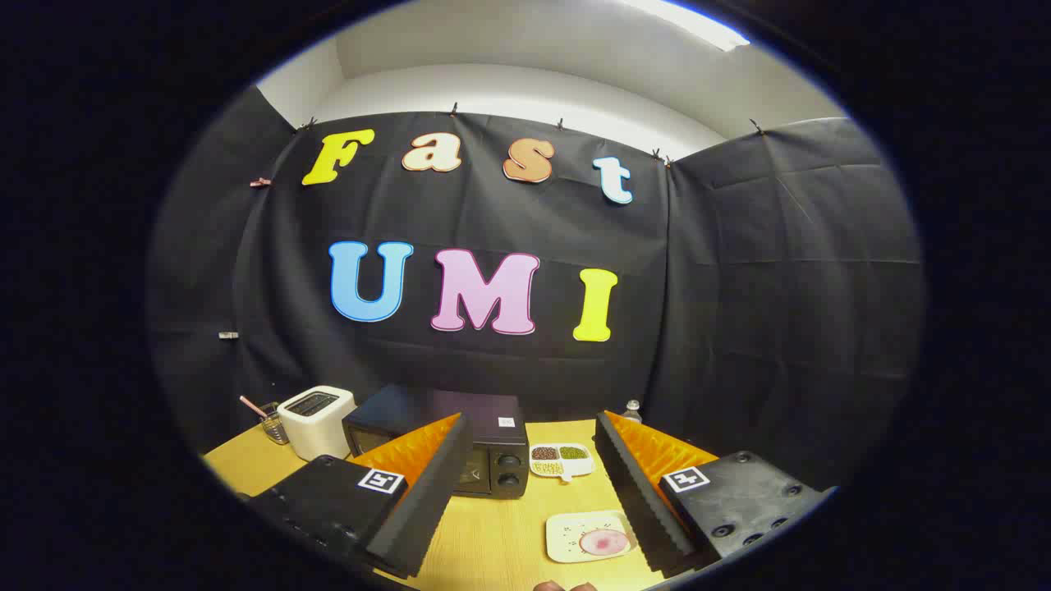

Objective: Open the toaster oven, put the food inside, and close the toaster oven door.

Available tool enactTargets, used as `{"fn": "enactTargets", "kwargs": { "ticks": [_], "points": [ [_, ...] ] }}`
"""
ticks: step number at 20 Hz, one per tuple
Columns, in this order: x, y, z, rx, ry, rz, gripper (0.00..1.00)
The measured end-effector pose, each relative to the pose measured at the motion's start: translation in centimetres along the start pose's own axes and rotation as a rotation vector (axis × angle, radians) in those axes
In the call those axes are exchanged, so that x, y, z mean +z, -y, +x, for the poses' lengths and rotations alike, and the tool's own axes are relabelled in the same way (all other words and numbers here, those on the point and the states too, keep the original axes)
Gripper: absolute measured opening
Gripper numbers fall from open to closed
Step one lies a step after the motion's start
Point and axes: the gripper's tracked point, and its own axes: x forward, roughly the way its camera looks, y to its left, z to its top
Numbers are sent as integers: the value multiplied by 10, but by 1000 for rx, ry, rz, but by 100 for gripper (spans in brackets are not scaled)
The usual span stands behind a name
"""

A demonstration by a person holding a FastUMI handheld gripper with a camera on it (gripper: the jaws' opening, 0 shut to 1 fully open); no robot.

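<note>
A black toaster oven (484, 447) stands on the wooden table (501, 533), its door closed and two knobs on its right side; my left finger hides part of its front. A pink round piece of food (605, 541) lies on a small cream plate (575, 538) close to my right finger's inner side. My gripper (534, 509) is open and held above the table, nothing between its fingers. The oven sits beyond the fingers, slightly left of the gap.
A white pop-up toaster (315, 420) stands left of the oven, with a glass holding a straw (273, 427) behind it. A divided white dish of beans (562, 460) lies right of the oven. A small shaker (631, 408) stands near the cloth wall.
</note>
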Motion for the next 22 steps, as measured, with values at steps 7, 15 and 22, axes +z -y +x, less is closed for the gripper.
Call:
{"fn": "enactTargets", "kwargs": {
  "ticks": [7,15,22],
  "points": [
    [0,7,-4,-11,8,-4,98],
    [-4,-1,-4,-2,-2,15,98],
    [-15,-25,22,12,-19,28,98]
  ]
}}
